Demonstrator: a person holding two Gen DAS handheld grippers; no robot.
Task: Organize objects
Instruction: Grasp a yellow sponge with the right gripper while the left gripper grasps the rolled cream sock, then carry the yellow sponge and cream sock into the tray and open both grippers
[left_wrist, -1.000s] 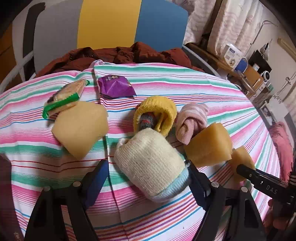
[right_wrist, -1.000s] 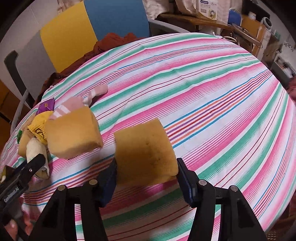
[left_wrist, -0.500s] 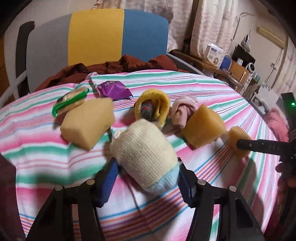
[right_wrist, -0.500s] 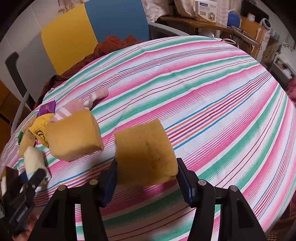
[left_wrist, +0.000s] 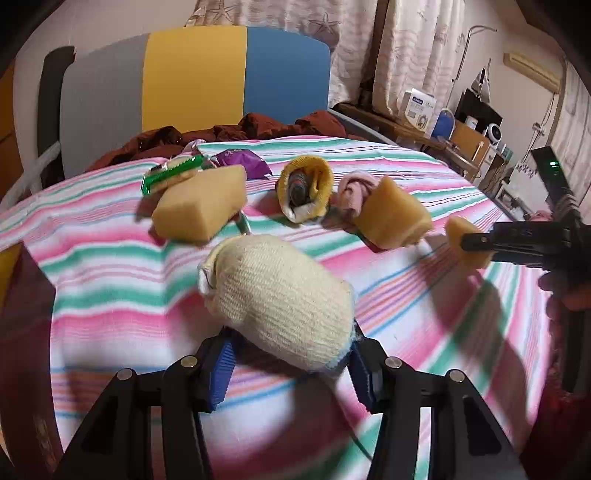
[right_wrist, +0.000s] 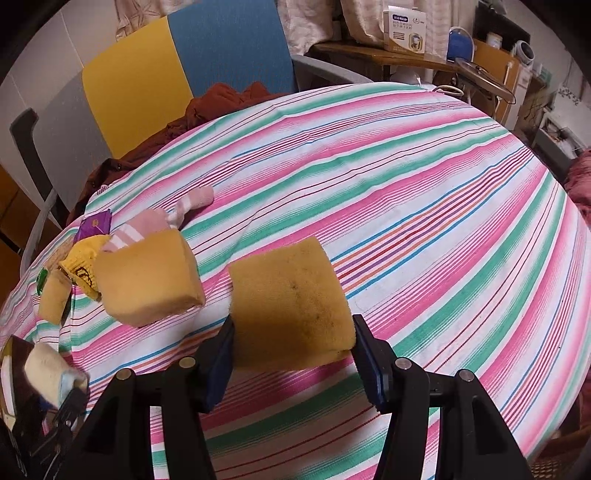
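My left gripper is shut on a cream rolled sock and holds it above the striped cloth. My right gripper is shut on a yellow sponge just over the cloth; it also shows in the left wrist view. On the cloth lie a second sponge, a third sponge, a yellow sock roll, a pink sock roll, a purple packet and a green-edged snack packet.
A grey, yellow and blue chair back with a rust-red garment stands behind the table. Shelves with boxes are at the back right. A loose pink sock lies on the cloth.
My left gripper closed on the cream sock and lifted it up and back from the other items. My right gripper has kept its sponge almost still.
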